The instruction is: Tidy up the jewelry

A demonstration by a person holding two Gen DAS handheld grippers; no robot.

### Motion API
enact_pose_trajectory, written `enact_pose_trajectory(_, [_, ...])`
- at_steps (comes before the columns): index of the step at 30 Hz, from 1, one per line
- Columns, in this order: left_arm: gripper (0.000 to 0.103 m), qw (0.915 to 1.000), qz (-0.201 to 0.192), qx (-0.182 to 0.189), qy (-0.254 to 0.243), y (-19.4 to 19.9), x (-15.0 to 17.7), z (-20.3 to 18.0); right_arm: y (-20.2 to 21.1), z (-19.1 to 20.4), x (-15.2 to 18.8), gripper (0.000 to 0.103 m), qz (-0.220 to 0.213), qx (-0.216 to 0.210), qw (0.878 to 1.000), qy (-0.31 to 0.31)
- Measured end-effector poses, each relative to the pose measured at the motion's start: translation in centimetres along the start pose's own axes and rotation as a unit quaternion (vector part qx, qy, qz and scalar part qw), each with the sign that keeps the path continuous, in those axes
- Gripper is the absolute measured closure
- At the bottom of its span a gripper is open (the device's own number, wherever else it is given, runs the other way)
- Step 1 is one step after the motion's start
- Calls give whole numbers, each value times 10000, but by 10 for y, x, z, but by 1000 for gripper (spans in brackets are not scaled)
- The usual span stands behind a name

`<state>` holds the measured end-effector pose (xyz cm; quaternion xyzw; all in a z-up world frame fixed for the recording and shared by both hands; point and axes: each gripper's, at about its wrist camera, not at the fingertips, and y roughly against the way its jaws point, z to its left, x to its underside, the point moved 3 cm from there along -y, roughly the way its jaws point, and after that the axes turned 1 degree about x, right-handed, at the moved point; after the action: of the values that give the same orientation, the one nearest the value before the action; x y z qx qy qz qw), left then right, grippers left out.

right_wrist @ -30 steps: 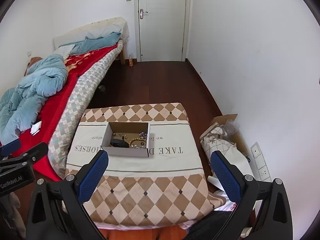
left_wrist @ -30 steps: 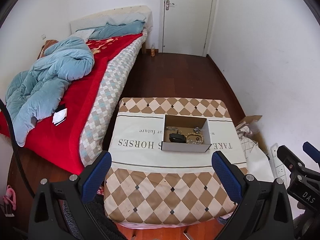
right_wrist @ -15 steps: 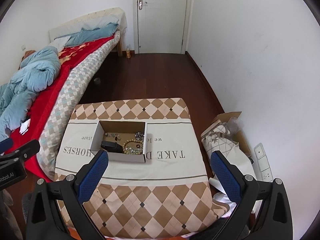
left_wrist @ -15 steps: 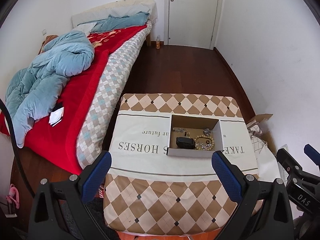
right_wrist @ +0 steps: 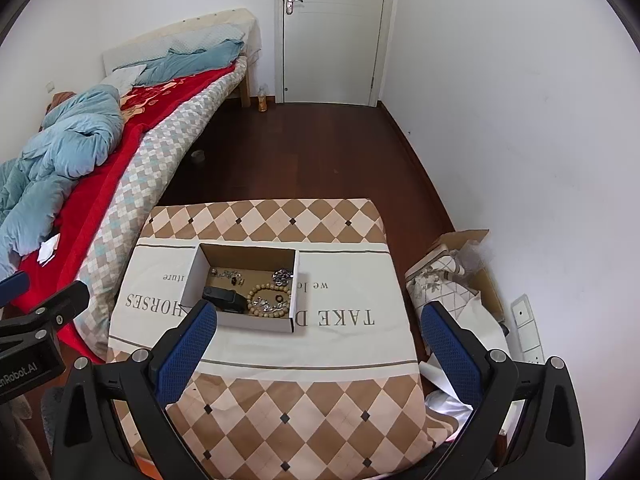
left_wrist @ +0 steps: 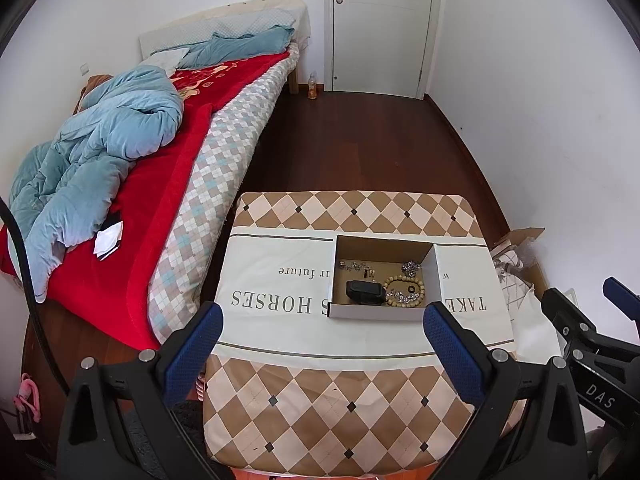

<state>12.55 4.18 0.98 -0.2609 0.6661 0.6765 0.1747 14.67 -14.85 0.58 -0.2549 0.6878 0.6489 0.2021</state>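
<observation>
Jewelry lies loose in an open cardboard box (left_wrist: 382,276) on the cloth-covered worktop (left_wrist: 280,320): a wooden bead bracelet (left_wrist: 404,290), small metal pieces, a black case (left_wrist: 365,292). All looks light, the chains slippery; the bracelet's rigid beads probably offer the best pinch. Left gripper (left_wrist: 322,330) and right gripper (right_wrist: 318,330) hover with jaws apart, empty.

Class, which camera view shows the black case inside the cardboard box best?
The left wrist view: the black case lies unobstructed in the cardboard box. In the right wrist view, the right gripper's fingertip overlaps the case's near corner.
</observation>
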Motion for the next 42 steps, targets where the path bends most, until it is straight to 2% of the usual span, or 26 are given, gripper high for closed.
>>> enact_pose_trajectory(42, [1,9999,-2,-112,19,5,5,11,5,7,-3,0,39,-178,9997,156])
